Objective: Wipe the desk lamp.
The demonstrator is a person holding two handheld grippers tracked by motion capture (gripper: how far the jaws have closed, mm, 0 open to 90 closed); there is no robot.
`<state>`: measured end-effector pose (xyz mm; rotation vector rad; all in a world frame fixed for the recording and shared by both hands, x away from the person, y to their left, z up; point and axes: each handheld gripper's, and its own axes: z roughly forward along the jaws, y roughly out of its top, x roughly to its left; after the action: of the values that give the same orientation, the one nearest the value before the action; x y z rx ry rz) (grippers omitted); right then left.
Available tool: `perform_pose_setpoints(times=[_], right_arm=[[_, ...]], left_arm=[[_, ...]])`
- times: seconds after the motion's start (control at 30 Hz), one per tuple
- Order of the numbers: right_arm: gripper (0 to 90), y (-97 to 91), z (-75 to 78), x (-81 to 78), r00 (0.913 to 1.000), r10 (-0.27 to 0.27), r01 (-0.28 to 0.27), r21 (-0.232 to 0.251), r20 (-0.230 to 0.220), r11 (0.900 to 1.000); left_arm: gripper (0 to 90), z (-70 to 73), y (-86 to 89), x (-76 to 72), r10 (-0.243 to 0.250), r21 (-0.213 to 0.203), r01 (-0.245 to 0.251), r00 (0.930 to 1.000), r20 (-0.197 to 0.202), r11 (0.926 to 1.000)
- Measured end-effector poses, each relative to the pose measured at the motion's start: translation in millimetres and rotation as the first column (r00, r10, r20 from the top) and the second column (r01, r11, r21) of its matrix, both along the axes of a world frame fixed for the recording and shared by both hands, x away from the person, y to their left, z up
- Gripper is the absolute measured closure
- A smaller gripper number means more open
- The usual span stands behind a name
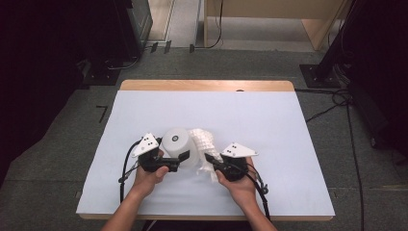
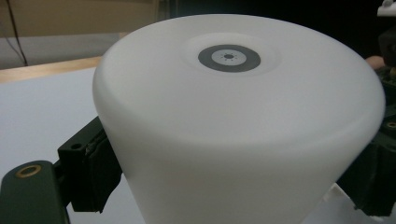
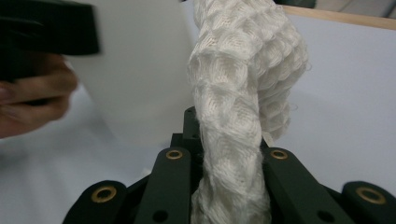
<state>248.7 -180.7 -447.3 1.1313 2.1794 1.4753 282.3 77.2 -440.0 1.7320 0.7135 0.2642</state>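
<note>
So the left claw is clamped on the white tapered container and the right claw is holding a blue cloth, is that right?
Not quite: the cloth in the right claw is white, as the right gripper view shows. The left claw is indeed clamped on the white tapered container.

A white sheet (image 1: 269, 130) covers nearly the whole counter (image 1: 207, 85), leaving a bare wooden strip along the far edge and a thin one at the near edge. Grey carpeted floor (image 1: 57, 144) surrounds it. Beyond the far edge stands light wooden furniture (image 1: 269, 14) with a black cable (image 1: 220, 29) hanging down it. More black cables (image 1: 337, 103) lie on the floor off the far right corner, beside a dark stand base (image 1: 317, 74).
</note>
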Motion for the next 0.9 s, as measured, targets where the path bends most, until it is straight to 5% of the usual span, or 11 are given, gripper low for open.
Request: perform_pose_setpoints(times=[0.2,0.33,0.67,0.9], right_arm=[[79.2,0.4,14.7,-5.0,0.9990,0.010,-0.013,0.051,0.043,0.9986],[79.1,-8.1,33.6,-11.0,0.9928,0.002,-0.013,0.094,0.119,0.9955],[79.2,5.2,-5.6,2.3,0.9994,0.025,-0.025,0.013,-0.024,0.9996],[79.2,2.9,9.4,-2.0,0.9994,0.020,-0.021,0.044,0.029,0.9988]], left_arm=[[8.9,-5.4,-14.5,-4.6,-0.031,0.079,0.029,0.9994,0.018,0.9964],[8.9,-8.8,-24.7,-8.0,-0.051,0.116,0.048,0.9984,0.025,0.9920],[8.9,2.7,-4.8,-0.9,0.001,0.029,-0.002,0.9998,0.021,0.9996],[8.9,-2.6,-12.3,-2.4,-0.026,0.085,0.023,0.9993,0.028,0.9961]])
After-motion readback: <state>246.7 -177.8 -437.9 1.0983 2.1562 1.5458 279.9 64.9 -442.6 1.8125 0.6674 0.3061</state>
